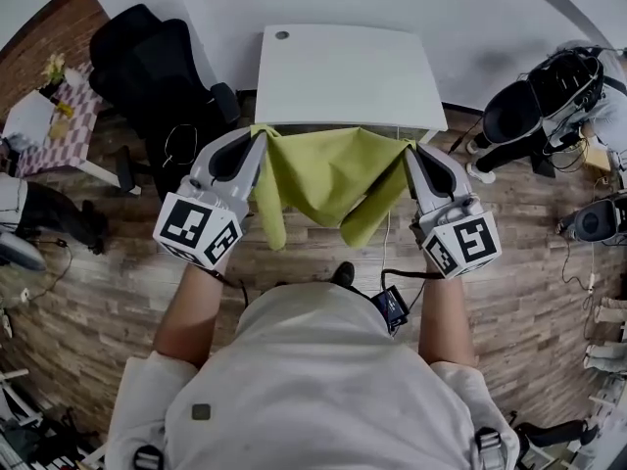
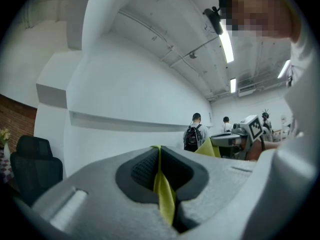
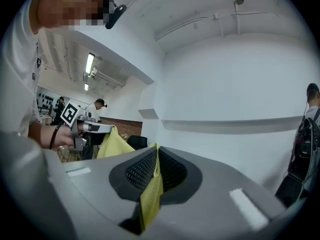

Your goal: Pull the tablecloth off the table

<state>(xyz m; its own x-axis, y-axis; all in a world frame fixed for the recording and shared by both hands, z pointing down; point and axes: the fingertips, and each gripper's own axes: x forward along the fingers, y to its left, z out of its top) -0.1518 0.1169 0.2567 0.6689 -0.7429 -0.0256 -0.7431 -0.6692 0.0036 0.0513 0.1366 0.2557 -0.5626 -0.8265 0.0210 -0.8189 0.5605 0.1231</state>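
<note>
Across mid-frame the green tablecloth (image 1: pixel 328 174) sags between my hands, just below the white worktop (image 1: pixel 343 71). My left gripper (image 1: pixel 259 137) and right gripper (image 1: pixel 410 149) each clamp a corner. A black chair (image 1: pixel 157 62) stands upper left and another chair (image 1: pixel 519 116) at right.

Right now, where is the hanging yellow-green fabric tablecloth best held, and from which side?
Hold the yellow-green fabric tablecloth at its two upper corners, one from each outer side, as the left gripper and right gripper, both shut on it, do. It is limp and sags in folds between them; corner grips keep it spread.
</note>
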